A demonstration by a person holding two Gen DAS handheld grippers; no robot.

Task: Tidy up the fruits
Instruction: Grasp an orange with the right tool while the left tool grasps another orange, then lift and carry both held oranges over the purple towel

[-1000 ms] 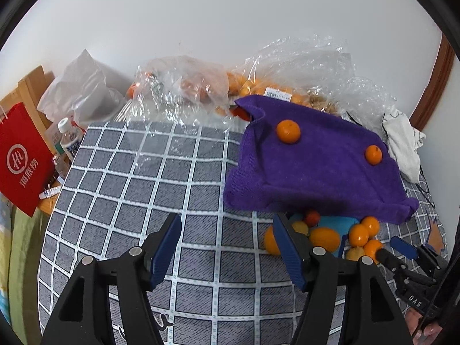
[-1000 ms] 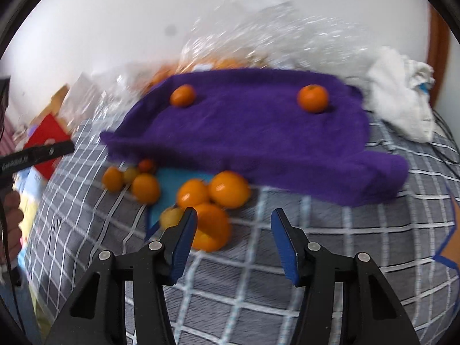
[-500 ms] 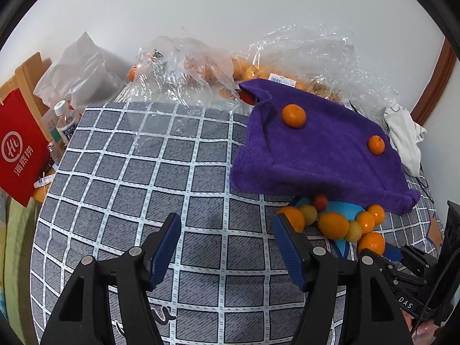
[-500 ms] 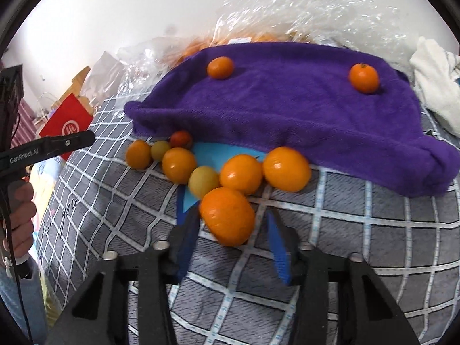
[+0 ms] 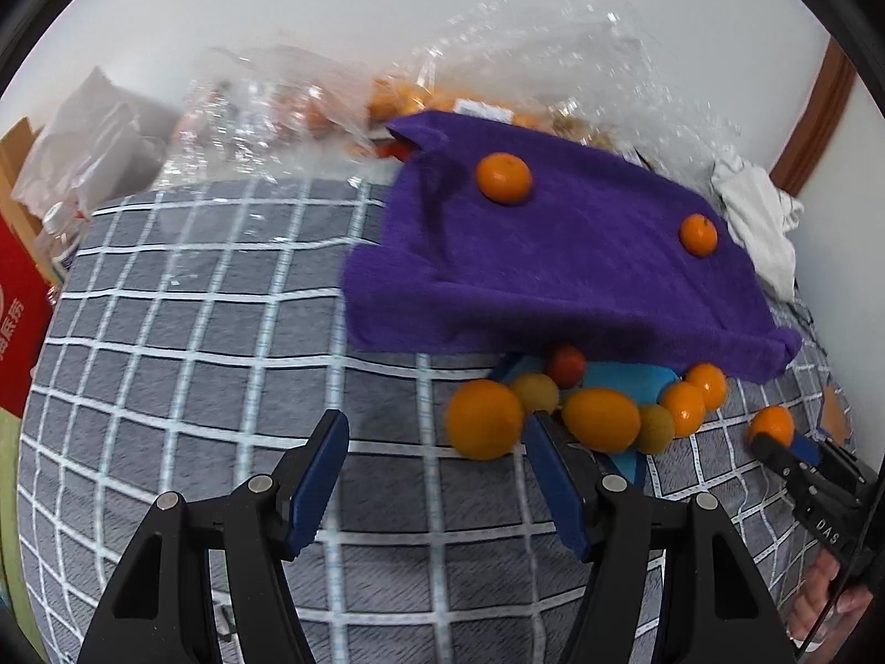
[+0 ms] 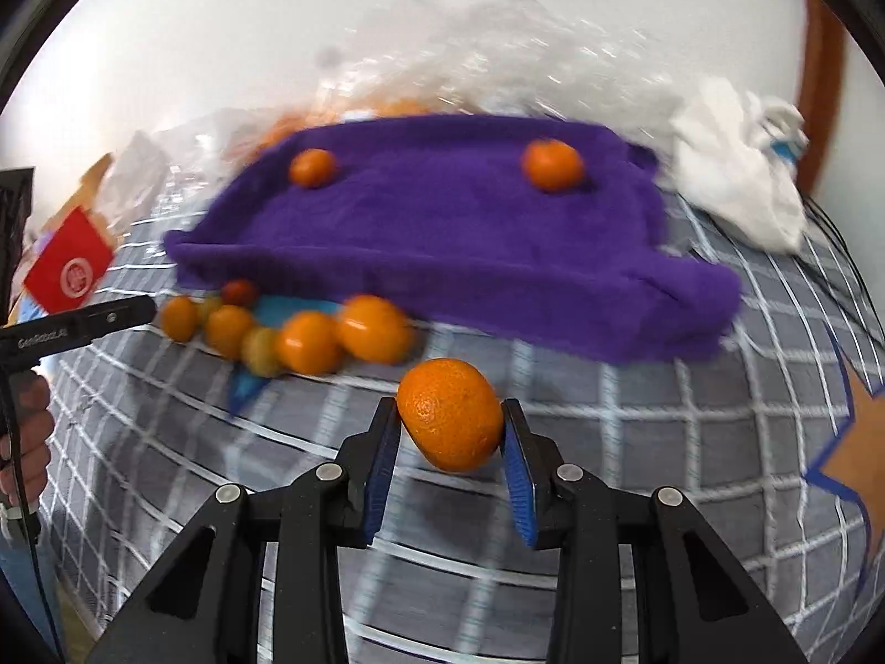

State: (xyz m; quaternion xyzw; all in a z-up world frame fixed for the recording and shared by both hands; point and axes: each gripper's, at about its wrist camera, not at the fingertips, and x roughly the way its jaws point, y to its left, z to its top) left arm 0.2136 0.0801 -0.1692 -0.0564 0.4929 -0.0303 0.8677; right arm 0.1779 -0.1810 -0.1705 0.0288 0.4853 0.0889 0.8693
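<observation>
At the left edge of my right-wrist view a red packet (image 6: pixel 69 271) lies beside clear plastic bags (image 6: pixel 442 72) against the wall. Left of centre, a row of small fruits (image 6: pixel 310 343) sits on the grey checked cloth (image 6: pixel 691 442), partly on a blue sheet (image 6: pixel 249 387), just below the front edge of the purple towel (image 6: pixel 470 232). Two mandarins (image 6: pixel 553 165) rest on that towel, in the upper middle of the frame. At lower centre my right tool (image 6: pixel 449 423) is narrowed onto one orange (image 6: pixel 451 415), both blue pads pressing its sides, with the orange clear of the row. At upper right lies a white rag (image 6: pixel 741 188).

In my left-wrist view, my left tool (image 5: pixel 437 476) stands half wide at bottom centre, with nothing between its pads, the nearest fruit (image 5: pixel 485 419) just above its right pad.
</observation>
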